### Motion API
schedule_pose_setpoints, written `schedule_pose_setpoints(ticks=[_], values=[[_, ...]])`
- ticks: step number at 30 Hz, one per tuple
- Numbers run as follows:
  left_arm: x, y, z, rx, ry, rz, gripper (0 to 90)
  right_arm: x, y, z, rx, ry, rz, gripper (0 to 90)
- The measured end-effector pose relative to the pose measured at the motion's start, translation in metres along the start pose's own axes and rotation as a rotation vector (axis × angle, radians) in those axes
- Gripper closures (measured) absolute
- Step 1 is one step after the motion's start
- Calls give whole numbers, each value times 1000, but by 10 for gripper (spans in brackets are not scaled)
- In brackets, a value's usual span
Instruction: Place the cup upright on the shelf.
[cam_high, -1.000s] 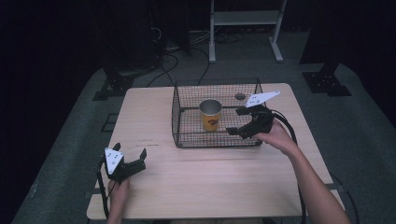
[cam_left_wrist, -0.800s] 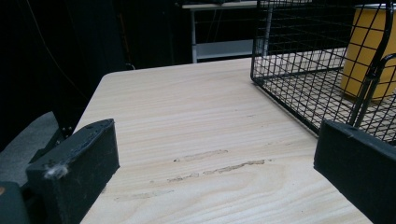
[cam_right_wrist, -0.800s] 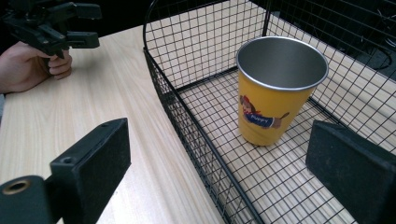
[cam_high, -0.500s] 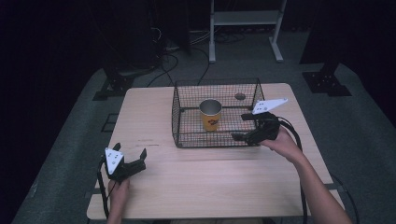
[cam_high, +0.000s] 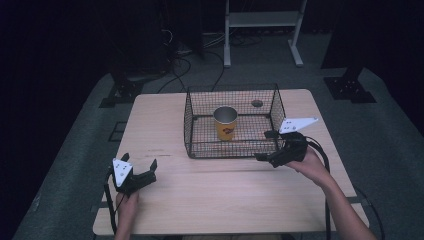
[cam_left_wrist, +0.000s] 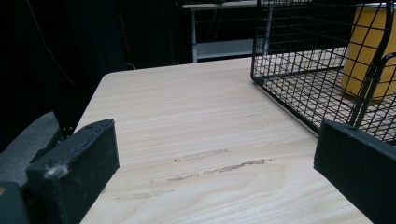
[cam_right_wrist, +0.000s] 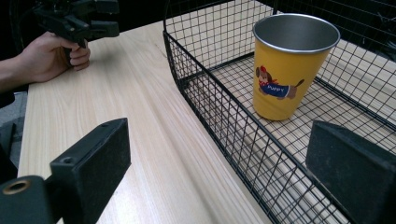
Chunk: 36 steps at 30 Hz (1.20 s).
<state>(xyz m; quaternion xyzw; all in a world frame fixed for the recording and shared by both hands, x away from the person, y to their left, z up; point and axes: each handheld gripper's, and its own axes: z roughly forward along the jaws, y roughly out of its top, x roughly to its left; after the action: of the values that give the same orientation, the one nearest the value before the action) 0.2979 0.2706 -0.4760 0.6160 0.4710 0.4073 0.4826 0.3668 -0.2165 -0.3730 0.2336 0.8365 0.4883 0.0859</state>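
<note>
A yellow cup (cam_high: 226, 125) with a metal rim and a cartoon dog on its side stands upright inside a black wire basket (cam_high: 230, 149) at the table's far middle. My right gripper (cam_high: 264, 146) hovers at the basket's front right corner, open and empty. In the right gripper view the cup (cam_right_wrist: 289, 70) shows through the basket's mesh (cam_right_wrist: 210, 102), between my right gripper's (cam_right_wrist: 219, 140) wide-apart jaws. My left gripper (cam_high: 140, 162) rests near the table's front left, open, holding nothing. In the left gripper view the left gripper (cam_left_wrist: 212, 140) faces bare wood, with the basket (cam_left_wrist: 299, 60) and cup (cam_left_wrist: 369, 51) at right.
The wooden table (cam_high: 225, 200) has bare wood in front of and left of the basket. A small dark round spot (cam_high: 257, 103) lies behind the basket. A white metal frame (cam_high: 262, 20) and cables sit on the floor beyond. The right gripper view catches the left hand (cam_right_wrist: 46, 58).
My right gripper has drawn back from the basket's right side toward the person, to its front right corner. The left gripper has stayed put.
</note>
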Motion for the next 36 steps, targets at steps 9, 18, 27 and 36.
schedule_pose_setpoints(ticks=[9, 18, 27, 36], values=[[0, 0, 0, 0, 0, 0, 0, 6, -12, -7, -18, -9, 8, 57], [0, 0, 0, 0, 0, 1, 0, 6, -35, -12, -21, -23, 46, 60], [0, 0, 0, 0, 1, 1, 0, 7, -52, -14, -17, -30, 70, 60], [0, 0, 0, -1, 0, 2, 0, 9, -66, -18, -18, -38, 91, 60]])
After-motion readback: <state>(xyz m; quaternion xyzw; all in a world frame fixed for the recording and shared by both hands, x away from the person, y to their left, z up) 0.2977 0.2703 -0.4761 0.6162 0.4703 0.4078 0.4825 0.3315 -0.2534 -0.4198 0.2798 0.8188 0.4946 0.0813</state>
